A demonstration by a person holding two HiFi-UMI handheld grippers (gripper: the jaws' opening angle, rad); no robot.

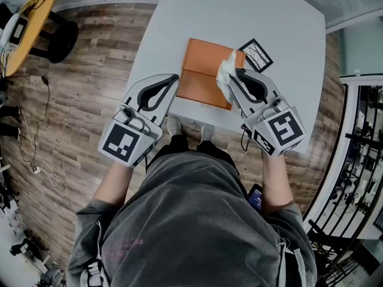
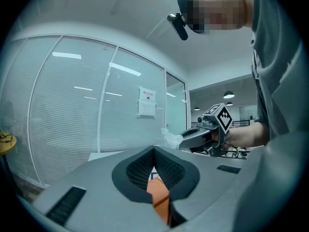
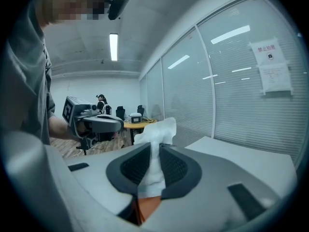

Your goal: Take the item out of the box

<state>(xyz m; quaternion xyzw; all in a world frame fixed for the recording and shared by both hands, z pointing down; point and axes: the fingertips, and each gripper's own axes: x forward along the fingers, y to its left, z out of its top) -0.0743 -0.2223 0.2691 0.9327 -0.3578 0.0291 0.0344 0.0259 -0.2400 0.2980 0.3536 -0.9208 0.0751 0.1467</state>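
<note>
**Q:** Which step of the task is shown here?

**A:** Judged from the views, the lift-out. The orange box lies flat on the grey worktop. The white crumpled item is held over the box's right-hand edge, next to a small black-framed card. From above it cannot be told whether the item's lower end is clear of the box or touching it.

**Q:** How does the right hand-held gripper stand?

**A:** The right hand-held gripper is closed on the item. In the right gripper view the two dark pads press on the white material from both sides, held slightly apart by its thickness. A loose tuft stands up beyond the tips, and orange shows below the jaws.

**Q:** And the left one?

**A:** The left hand-held gripper is closed and empty. In the left gripper view the pads meet at the tips with nothing between them, and only the orange of the box shows through the gap lower down. In the head view its tips lie at the box's left edge; whether they touch it cannot be told.

**Q:** What does the next move call for?

**A:** Probably carrying the item sideways, away from the box, and setting it on a bare part of the worktop. The material looks soft and light, so the grip should hold until the item rests there
</note>
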